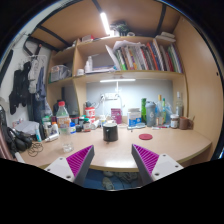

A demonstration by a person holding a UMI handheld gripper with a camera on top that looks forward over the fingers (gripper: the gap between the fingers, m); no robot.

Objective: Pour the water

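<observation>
Hovering over the wooden desk (110, 152), jaws wide open (nothing held), water bottle (63, 117) and black cup (110, 131) beyond.

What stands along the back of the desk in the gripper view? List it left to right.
Clear bottle with red cap → dark cup → red lid lying flat → green bottle → clear bottle. The gripper is open, its fingers short of all of them.

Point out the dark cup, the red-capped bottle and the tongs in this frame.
dark cup (110, 131): gripper view, middle of its side wall.
red-capped bottle (64, 122): gripper view, on its label band.
tongs (113, 163): gripper view, midway between the two open fingertips, nothing held.
</observation>
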